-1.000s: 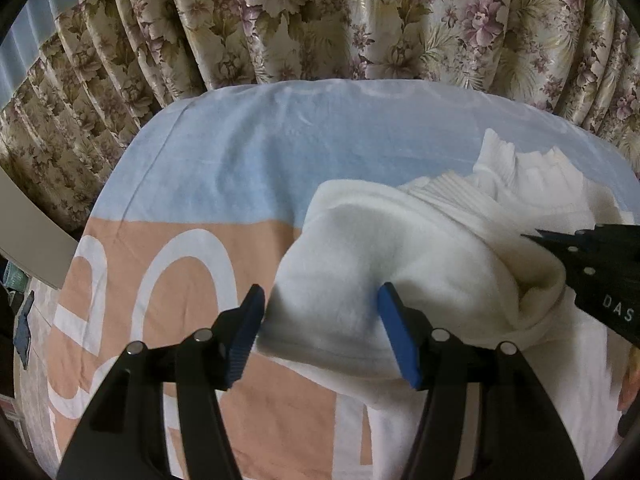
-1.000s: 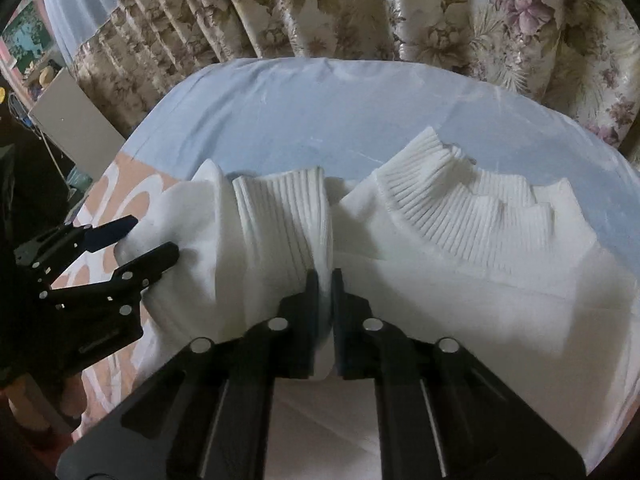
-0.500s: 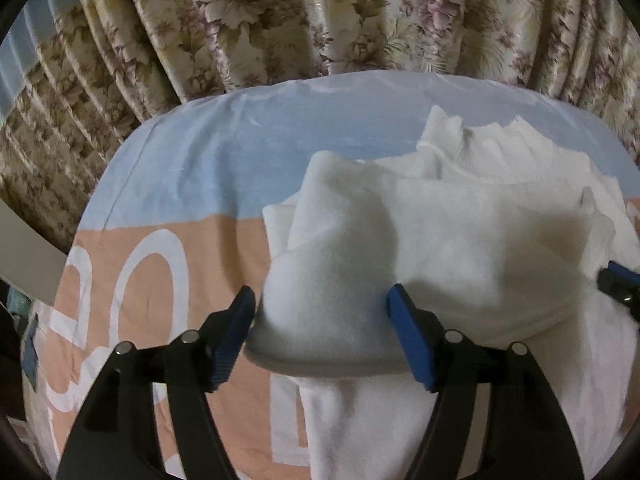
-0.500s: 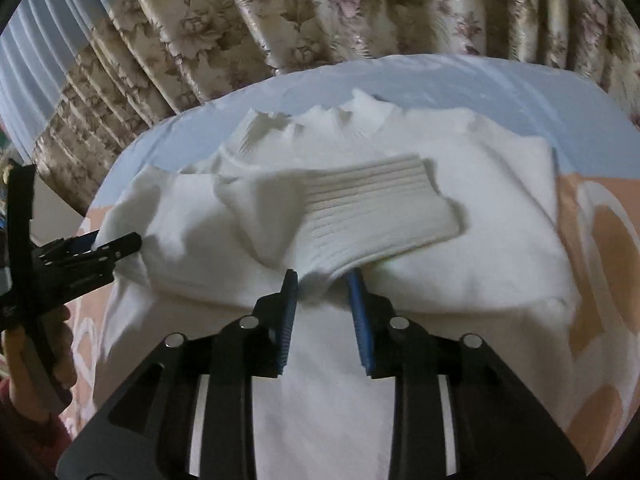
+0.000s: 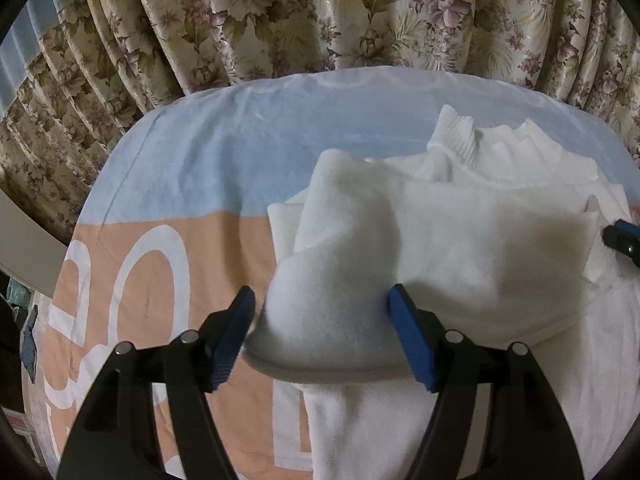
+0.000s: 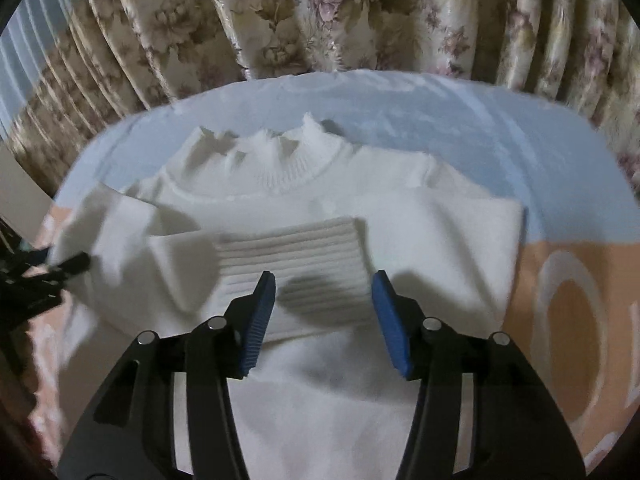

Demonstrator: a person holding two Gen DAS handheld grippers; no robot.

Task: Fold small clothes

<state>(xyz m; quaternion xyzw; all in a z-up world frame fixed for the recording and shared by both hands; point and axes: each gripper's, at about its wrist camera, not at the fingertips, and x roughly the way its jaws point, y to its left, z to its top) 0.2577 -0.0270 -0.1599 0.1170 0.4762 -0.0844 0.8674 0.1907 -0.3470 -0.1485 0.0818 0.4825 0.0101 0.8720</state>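
Right wrist: one sweater (image 6: 420,216), two sleeves folded

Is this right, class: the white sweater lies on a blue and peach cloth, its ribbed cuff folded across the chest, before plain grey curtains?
Not quite. The curtains are floral, not plain grey, as the right wrist view shows. The white sweater does lie on the blue and peach cloth, ribbed cuff across the chest.

White sweater (image 6: 320,208), floral curtain (image 6: 320,12)
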